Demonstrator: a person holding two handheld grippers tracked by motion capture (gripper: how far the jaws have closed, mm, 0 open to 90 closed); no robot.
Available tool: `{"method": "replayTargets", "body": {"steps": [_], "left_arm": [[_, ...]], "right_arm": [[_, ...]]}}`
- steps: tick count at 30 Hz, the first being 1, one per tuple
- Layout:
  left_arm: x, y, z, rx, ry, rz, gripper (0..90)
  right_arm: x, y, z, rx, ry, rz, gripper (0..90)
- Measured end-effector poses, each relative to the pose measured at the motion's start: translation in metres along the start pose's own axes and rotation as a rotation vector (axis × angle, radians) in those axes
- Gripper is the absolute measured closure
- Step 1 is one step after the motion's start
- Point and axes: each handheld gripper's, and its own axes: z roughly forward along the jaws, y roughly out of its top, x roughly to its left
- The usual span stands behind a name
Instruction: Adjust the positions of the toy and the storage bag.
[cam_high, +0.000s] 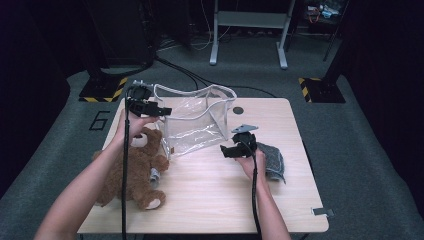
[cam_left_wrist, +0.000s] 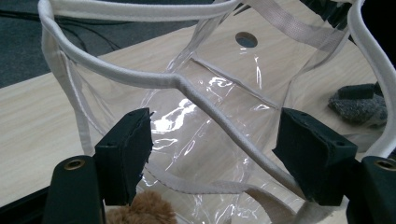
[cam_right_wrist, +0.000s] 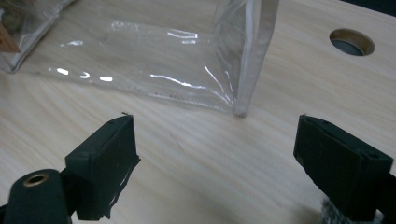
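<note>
— Wood-grain table (cam_high: 215, 190), dark room behind. Where do the fingers stand?

— Left gripper (cam_high: 159, 110) gapes wide, the clear bag's (cam_high: 195, 125) white handle strap (cam_left_wrist: 219, 126) loose between its pads. Right gripper (cam_high: 227, 151) is wide too, empty, just short of the bag.

— Risks?

— Unheld, the bag may slump shut. It's empty; the teddy bear (cam_high: 135, 172) lies beneath the left fingers, a grey cloth (cam_high: 272, 160) behind the right.
</note>
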Motion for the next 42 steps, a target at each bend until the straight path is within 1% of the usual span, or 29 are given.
{"method": "replayTargets", "body": {"steps": [2,3,5,6,7,8,9,11,12,13,14,15,17,18,20,21,22,23,24,25,26,27,29,30,32,34,38,40,42], "left_arm": [[0.0,0.001,0.001,0.0,-0.003,-0.004,26.1],[-0.001,0.002,0.002,0.008,-0.002,-0.004,25.8],[0.0,0.002,0.003,0.009,-0.008,-0.008,25.6],[0.001,0.003,0.003,0.014,-0.011,-0.011,26.0],[0.001,0.003,0.004,0.016,-0.015,-0.01,27.7],[0.0,0.003,0.005,0.017,-0.024,-0.025,31.7],[0.0,0.003,0.005,0.014,-0.032,-0.026,31.7],[-0.001,0.004,0.007,0.015,-0.041,-0.009,41.3],[-0.002,0.004,0.007,0.018,-0.041,-0.013,49.9],[-0.002,0.005,0.007,0.028,-0.043,-0.002,49.9],[-0.005,0.005,0.008,0.031,-0.043,0.003,58.5],[-0.005,0.006,0.009,0.036,-0.037,0.024,61.8],[-0.005,0.006,0.01,0.043,-0.03,0.03,67.8],[-0.005,0.006,0.01,0.043,-0.03,0.03,70.1],[-0.004,0.006,0.011,0.05,-0.029,0.03,73.2],[-0.003,0.005,0.012,0.051,-0.032,0.026,73.2],[-0.003,0.005,0.012,0.049,-0.037,0.022,76.4],[-0.003,0.005,0.012,0.049,-0.037,0.022,77.3],[-0.002,0.005,0.013,0.049,-0.034,0.024,78.3],[-0.003,0.005,0.013,0.047,-0.029,0.022,78.3],[-0.003,0.005,0.013,0.047,-0.028,0.022,78.9],[-0.003,0.005,0.013,0.047,-0.024,0.024,80.4],[-0.002,0.006,0.014,0.044,-0.022,0.025,81.3],[-0.002,0.006,0.015,0.045,-0.022,0.026,81.8],[-0.002,0.006,0.015,0.044,-0.016,0.023,82.2],[-0.004,0.006,0.017,0.039,-0.013,0.03,82.4],[-0.005,0.007,0.018,0.04,-0.013,0.037,83.0],[-0.006,0.008,0.019,0.038,-0.014,0.038,83.1],[-0.007,0.008,0.02,0.04,-0.019,0.046,83.4]], "right_arm": [[-0.003,0.006,0.004,-0.002,-0.003,-0.024,13.0],[-0.003,0.009,0.006,0.001,0.002,-0.006,13.6],[-0.007,0.016,0.01,-0.008,-0.007,-0.031,14.7],[-0.008,0.019,0.012,-0.01,-0.005,-0.02,15.6],[-0.01,0.022,0.013,-0.01,-0.006,-0.025,17.1],[-0.011,0.026,0.015,-0.015,-0.008,-0.028,19.2],[-0.011,0.026,0.015,-0.015,-0.008,-0.028,19.2],[-0.014,0.031,0.018,-0.021,-0.01,-0.039,23.6],[-0.016,0.037,0.02,-0.028,-0.011,-0.036,28.3],[-0.016,0.037,0.02,-0.028,-0.011,-0.036,28.3],[-0.018,0.042,0.022,-0.034,-0.017,-0.037,32.7],[-0.018,0.045,0.022,-0.037,-0.02,-0.038,36.1],[-0.02,0.049,0.023,-0.045,-0.026,-0.043,42.4],[-0.02,0.049,0.023,-0.045,-0.026,-0.043,42.4],[-0.02,0.056,0.023,-0.058,-0.027,-0.048,54.8],[-0.02,0.056,0.023,-0.058,-0.027,-0.048,54.8],[-0.021,0.059,0.023,-0.065,-0.035,-0.064,64.2],[-0.02,0.06,0.024,-0.063,-0.035,-0.061,67.5],[-0.019,0.061,0.024,-0.063,-0.033,-0.074,71.7],[-0.019,0.061,0.024,-0.063,-0.033,-0.074,71.7],[-0.019,0.061,0.024,-0.058,-0.044,-0.104,74.6],[-0.018,0.062,0.024,-0.064,-0.054,-0.116,82.2],[-0.018,0.061,0.022,-0.066,-0.049,-0.118,85.0],[-0.018,0.061,0.021,-0.059,-0.052,-0.132,85.6],[-0.017,0.061,0.02,-0.058,-0.057,-0.127,86.1],[-0.015,0.059,0.018,-0.049,-0.064,-0.143,87.3],[-0.015,0.054,0.016,-0.042,-0.057,-0.128,87.9],[-0.015,0.048,0.012,-0.055,-0.052,-0.118,88.1],[-0.015,0.047,0.01,-0.056,-0.052,-0.127,88.2]]}}
